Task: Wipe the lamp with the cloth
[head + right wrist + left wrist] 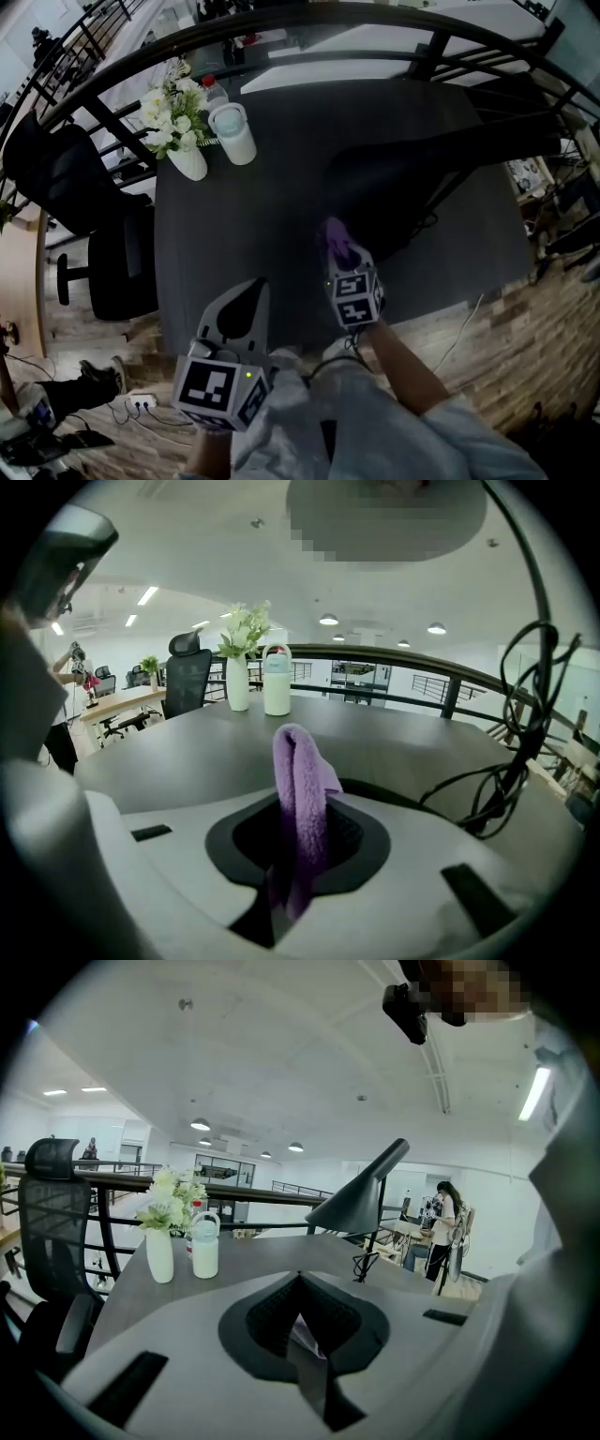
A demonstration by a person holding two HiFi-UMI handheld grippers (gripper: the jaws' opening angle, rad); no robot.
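The right claw [343, 261] is clamped on a folded purple cloth [300, 780], which stands up out of the jaws with its fold on top. The left claw [251, 292] has its jaws together. A pale sliver shows between them, and I cannot tell what it is. Both claws hang near the desk's [272, 216] front edge. The black lamp [361, 1199] stands further in on the right, its cone shade tilted down on a thin arm, well apart from the cloth.

No wiping has begun, so the step in hand looks like bringing the cloth to the lamp. To do it well, lead with the fold so fabric, not claw, meets the shade. Stroke lightly along the cone, because the lamp looks slender and may tip or swing. The left claw could brace the stem.

The desk is dark, matte and mostly bare. A white vase of flowers [187, 161] and a white handled bottle [232, 134] stand just beside each other at its far left corner. A black railing [281, 28] curves behind the desk, with black office chairs [103, 253] to the left and a wood-plank floor [525, 319] below. The room is a bright open office, and a person [441, 1227] stands in the distance.
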